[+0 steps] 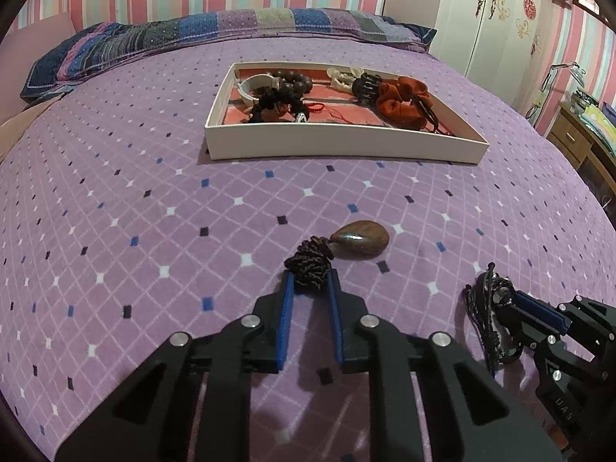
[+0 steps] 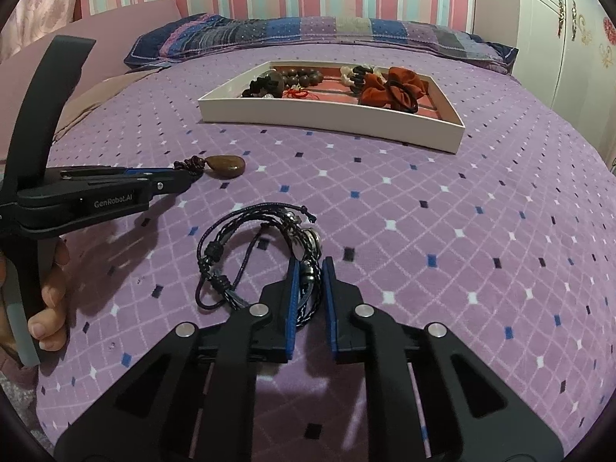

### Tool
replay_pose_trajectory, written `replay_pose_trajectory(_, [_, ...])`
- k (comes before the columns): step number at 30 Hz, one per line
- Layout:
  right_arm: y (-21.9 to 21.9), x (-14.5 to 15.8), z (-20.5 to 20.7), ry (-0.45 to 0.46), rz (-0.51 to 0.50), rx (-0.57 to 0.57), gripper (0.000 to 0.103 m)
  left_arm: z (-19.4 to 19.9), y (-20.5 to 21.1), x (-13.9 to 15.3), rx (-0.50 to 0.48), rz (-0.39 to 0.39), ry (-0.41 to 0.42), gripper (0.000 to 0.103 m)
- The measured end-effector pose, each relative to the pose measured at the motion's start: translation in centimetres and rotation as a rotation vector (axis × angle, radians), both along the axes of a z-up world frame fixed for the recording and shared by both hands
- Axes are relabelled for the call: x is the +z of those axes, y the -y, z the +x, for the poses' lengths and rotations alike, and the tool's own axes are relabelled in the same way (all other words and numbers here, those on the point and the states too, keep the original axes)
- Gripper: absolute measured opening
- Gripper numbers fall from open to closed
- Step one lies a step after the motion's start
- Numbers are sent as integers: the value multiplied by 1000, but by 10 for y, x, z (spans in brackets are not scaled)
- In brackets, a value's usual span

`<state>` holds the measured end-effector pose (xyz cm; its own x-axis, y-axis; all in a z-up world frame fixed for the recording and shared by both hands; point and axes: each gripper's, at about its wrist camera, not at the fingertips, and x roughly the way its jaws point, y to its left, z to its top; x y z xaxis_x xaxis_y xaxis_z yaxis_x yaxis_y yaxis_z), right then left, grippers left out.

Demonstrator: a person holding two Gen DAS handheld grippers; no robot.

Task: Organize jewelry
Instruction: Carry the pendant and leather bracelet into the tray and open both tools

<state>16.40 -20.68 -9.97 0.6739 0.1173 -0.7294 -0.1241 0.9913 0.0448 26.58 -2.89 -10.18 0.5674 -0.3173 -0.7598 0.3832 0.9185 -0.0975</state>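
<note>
A brown teardrop stone pendant (image 1: 361, 238) lies on the purple bedspread with its bundled dark cord (image 1: 308, 265) trailing toward me. My left gripper (image 1: 311, 281) is shut on that cord bundle; the right wrist view shows it from the side (image 2: 184, 175) next to the pendant (image 2: 226, 166). A dark braided bracelet (image 2: 261, 254) with metal charms lies in loops on the bedspread. My right gripper (image 2: 311, 269) is shut on the bracelet's charm side, also seen at the lower right (image 1: 496, 300) of the left wrist view. A white tray (image 1: 346, 142) holds beads, a white bangle and an orange scrunchie.
The tray (image 2: 327, 115) sits mid-bed, beyond both grippers. A striped pillow (image 1: 215, 34) lies along the headboard. A white wardrobe (image 1: 492, 11) and a wooden nightstand (image 1: 577, 138) stand to the right. A hand (image 2: 54, 308) holds the left gripper's handle.
</note>
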Motion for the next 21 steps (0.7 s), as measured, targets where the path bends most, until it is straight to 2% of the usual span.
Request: replay_pose_trajectory(21, [28, 19, 17, 53, 2, -41, 13, -6, 1, 26, 18, 7, 103, 14])
